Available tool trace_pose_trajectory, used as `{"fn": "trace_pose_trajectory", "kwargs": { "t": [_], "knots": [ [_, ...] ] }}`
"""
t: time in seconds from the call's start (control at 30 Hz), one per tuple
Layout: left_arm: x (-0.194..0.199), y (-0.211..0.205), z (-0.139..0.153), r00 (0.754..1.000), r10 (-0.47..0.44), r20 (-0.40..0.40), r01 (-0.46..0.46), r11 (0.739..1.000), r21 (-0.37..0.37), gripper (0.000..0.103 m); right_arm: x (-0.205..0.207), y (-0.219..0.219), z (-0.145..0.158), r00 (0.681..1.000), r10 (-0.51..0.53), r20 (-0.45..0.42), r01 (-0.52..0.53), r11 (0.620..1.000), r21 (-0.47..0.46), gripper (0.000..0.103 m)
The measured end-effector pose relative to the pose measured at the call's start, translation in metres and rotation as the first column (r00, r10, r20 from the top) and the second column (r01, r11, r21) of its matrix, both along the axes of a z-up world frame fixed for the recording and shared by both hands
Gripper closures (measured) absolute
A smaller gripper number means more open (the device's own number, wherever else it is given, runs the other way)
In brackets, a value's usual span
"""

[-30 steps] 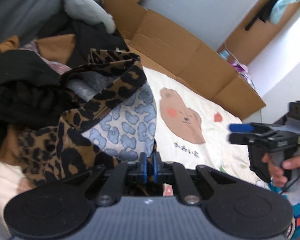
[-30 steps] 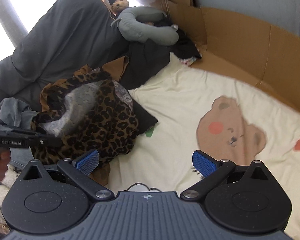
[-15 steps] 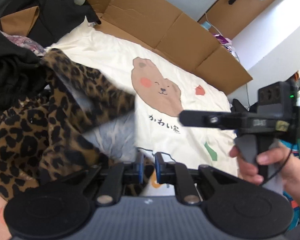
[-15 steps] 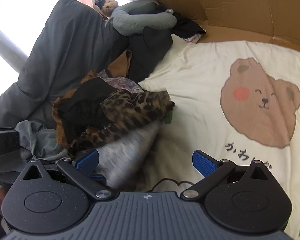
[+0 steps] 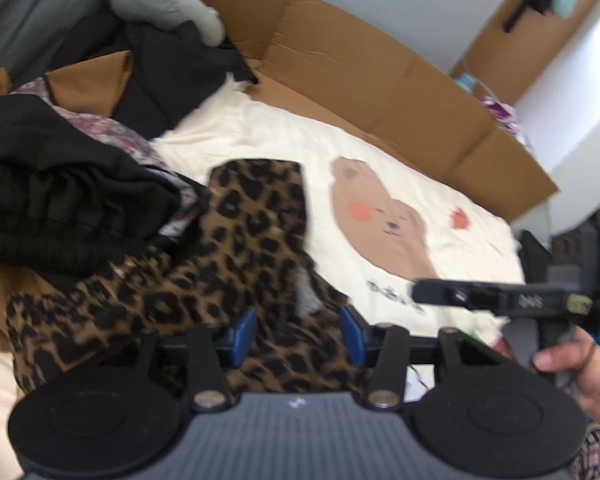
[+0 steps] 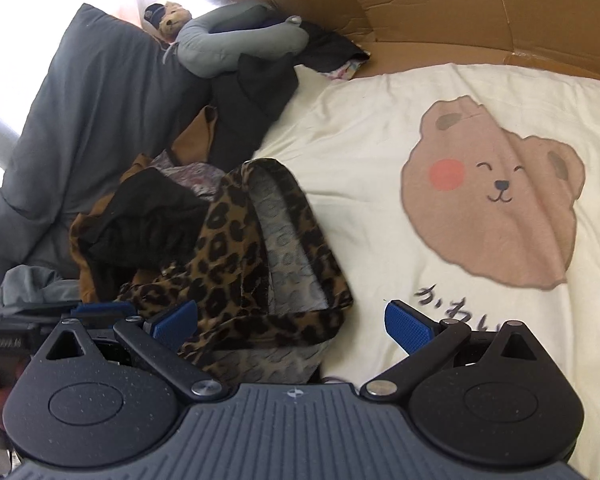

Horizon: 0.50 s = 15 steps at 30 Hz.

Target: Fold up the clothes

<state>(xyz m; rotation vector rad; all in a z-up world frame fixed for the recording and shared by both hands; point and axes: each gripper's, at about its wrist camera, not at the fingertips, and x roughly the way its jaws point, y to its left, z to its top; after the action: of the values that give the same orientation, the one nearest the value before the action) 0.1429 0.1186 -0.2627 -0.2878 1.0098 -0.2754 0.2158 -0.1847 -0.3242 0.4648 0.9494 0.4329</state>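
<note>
We saw the brown leopard-print fabric garment [image 6: 236, 264] lying crumpled at the left edge of the cream bear-print bedsheet [image 6: 380, 128]; left gripper [image 5: 300, 334] and right gripper [image 6: 292, 322] jaws apart, holding nothing.

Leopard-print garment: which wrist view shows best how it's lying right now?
The right wrist view: the leopard-print garment is sharp, showing its grey inner side and its edge against the cream bedsheet. The left wrist view is motion-blurred, with the open left hand-held gripper covering its near part.
</note>
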Motion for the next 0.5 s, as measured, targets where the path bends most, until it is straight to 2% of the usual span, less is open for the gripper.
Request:
{"fn": "trace_pose_trajectory", "kwargs": {
  "t": [0.1, 0.3, 0.5],
  "knots": [
    [0.014, 0.005, -0.006, 0.999, 0.039, -0.006, -0.039, 0.999, 0.022, 0.052, 0.007, -0.003, -0.004, 1.0, 0.0, -0.003, 0.0, 1.0, -0.005, 0.001],
    [0.041, 0.01, -0.012, 0.995, 0.095, 0.017, -0.095, 0.995, 0.041, 0.043, 0.017, 0.005, -0.02, 0.999, 0.023, -0.024, -0.024, 1.0, -0.018, 0.001],
    [0.077, -0.002, -0.008, 0.991, 0.129, 0.032, -0.132, 0.983, 0.129, 0.04, 0.011, 0.016, -0.032, 0.997, 0.051, -0.059, -0.052, 0.998, -0.02, 0.003]
  ]
}}
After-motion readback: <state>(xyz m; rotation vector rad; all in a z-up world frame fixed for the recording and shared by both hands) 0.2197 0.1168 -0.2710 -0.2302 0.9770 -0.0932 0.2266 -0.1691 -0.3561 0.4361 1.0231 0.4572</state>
